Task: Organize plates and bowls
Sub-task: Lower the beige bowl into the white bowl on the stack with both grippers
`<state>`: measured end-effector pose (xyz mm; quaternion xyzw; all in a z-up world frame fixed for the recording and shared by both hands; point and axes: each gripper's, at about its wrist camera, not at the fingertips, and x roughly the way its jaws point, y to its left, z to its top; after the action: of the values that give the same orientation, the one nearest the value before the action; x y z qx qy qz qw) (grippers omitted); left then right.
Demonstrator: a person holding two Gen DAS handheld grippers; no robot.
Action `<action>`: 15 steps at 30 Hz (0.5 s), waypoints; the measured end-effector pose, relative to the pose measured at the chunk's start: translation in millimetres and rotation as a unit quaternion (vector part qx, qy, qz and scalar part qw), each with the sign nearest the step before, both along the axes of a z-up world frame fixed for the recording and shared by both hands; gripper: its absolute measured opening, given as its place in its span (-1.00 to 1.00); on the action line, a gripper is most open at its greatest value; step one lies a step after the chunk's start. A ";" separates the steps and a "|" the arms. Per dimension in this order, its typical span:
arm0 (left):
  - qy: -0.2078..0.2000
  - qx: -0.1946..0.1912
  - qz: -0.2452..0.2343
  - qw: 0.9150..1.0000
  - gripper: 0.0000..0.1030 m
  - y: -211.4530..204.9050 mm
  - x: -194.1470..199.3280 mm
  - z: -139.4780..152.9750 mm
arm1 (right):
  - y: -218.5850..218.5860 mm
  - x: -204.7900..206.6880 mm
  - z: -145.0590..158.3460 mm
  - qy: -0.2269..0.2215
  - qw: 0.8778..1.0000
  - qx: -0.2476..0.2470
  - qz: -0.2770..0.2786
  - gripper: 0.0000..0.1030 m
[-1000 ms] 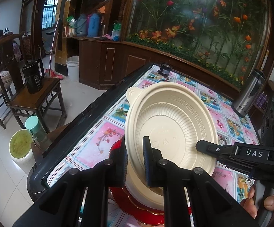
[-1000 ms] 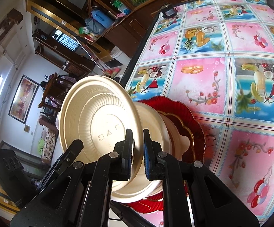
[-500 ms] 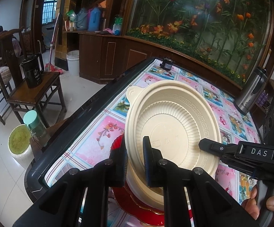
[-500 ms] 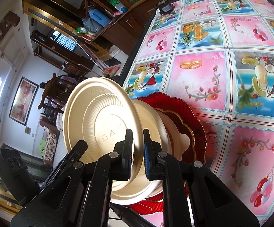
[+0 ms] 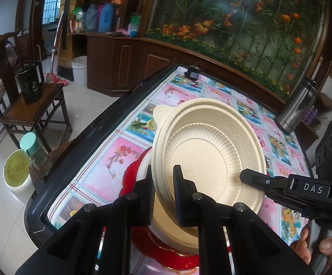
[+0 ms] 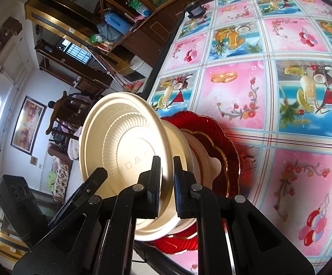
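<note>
A cream plastic bowl (image 5: 211,151) is held tilted over a second cream bowl (image 5: 166,226) that sits on a red scalloped plate (image 5: 161,252). My left gripper (image 5: 164,194) is shut on the tilted bowl's near rim. My right gripper (image 6: 166,181) is shut on the same bowl's (image 6: 124,151) opposite rim; it shows in the left wrist view (image 5: 253,177) at the right. In the right wrist view the lower bowl (image 6: 195,160) and the red plate (image 6: 225,151) lie behind the held bowl.
The table (image 6: 257,87) carries a colourful patterned cloth and a black raised edge (image 5: 78,146). A steel flask (image 5: 296,107) stands at the far right, a small black object (image 5: 193,73) at the far end. A wooden chair with a black kettle (image 5: 30,84) stands left.
The held cream bowl and both grippers have shifted slightly; the bowl stays tilted over the stack. Both grips are unchanged.
</note>
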<state>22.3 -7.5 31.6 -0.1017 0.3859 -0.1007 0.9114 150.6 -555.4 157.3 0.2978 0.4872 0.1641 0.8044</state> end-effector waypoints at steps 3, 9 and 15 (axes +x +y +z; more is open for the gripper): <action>0.006 -0.002 -0.015 1.000 -0.74 -1.8 -1.3 2.9 | -2.6 -5.9 8.6 -0.004 1.000 -0.010 0.003 -0.77; 0.020 0.010 -0.038 0.999 -0.70 -8.5 -7.4 1.9 | -5.5 -13.5 16.7 0.016 0.999 -0.038 0.015 -0.77; 0.031 0.027 -0.040 0.998 -0.68 -5.6 -10.4 -0.6 | -2.8 -10.9 19.0 0.030 0.998 -0.046 0.024 -0.77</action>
<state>11.9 -13.1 31.0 -0.0640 0.4204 -0.1236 0.8966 139.7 -558.2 176.3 0.2533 0.5252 0.1516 0.7982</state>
